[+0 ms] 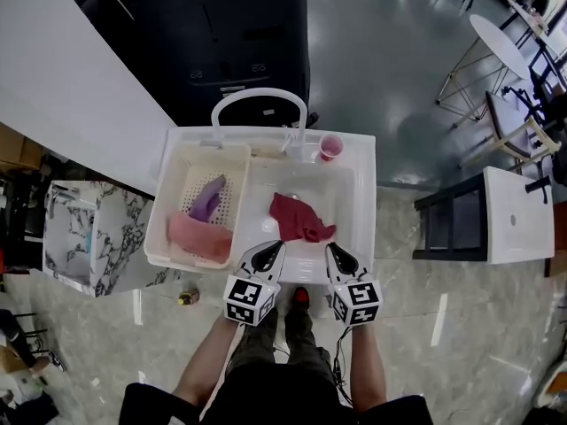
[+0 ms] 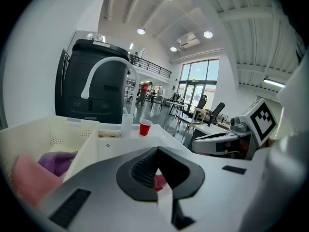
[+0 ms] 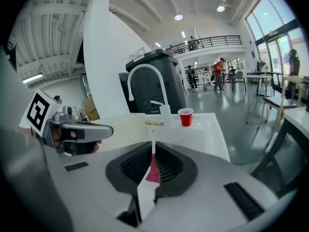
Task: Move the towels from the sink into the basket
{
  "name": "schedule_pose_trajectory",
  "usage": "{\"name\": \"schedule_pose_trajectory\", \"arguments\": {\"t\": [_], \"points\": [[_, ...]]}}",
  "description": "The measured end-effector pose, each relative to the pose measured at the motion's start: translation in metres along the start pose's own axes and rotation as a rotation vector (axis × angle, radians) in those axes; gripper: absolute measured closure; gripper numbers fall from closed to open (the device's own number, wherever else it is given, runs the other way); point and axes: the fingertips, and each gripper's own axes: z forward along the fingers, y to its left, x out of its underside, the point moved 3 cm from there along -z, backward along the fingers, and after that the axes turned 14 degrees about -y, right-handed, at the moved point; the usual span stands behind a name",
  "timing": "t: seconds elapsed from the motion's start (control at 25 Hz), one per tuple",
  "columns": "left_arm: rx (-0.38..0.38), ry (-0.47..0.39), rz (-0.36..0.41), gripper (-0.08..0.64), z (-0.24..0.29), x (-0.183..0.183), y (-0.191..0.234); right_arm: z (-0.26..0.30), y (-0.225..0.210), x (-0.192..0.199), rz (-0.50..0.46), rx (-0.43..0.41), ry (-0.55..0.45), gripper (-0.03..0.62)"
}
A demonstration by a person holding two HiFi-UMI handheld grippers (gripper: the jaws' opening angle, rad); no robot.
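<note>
A big black machine (image 1: 221, 34) is standing behind a white sink (image 1: 364, 197), whose arched faucet (image 1: 260, 96) is rising from the back rim. A white perforated basket (image 1: 205, 151) is sitting in the left part of the sink, and the open basin is taking up the right part. A marble-patterned cabinet (image 1: 89, 237) is standing to the left of the sink, and a white table (image 1: 518, 215) is standing well apart on the right. A red towel (image 1: 299, 218) is lying crumpled in the basin, near its front wall. Two towels are already lying in the basket: a pink towel (image 1: 199, 235) at the near end and a purple towel (image 1: 208, 200) just behind it, touching it. The person is standing at the front of the sink, holding both tools out over the near rim, angled down toward the basin. The left gripper (image 1: 276, 246) is pointing at the near left edge of the red towel, its tips close to the cloth but not on it; its jaws are meeting at the tips with nothing between them. The right gripper (image 1: 331, 248) is hovering just beside the towel's near right corner, its jaws likewise pressed nearly together and empty, the red cloth showing only through the slit behind the tips. A small red cup (image 1: 330, 147) is standing on the back rim, right of the faucet.
</note>
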Motion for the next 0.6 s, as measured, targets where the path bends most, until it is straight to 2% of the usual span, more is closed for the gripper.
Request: {"name": "schedule_pose_trajectory", "arguments": {"t": [0.6], "points": [[-0.038,0.079,-0.047,0.555,0.032,0.058,0.015,0.037,-0.025,0.056,0.025,-0.049,0.094,0.548]]}}
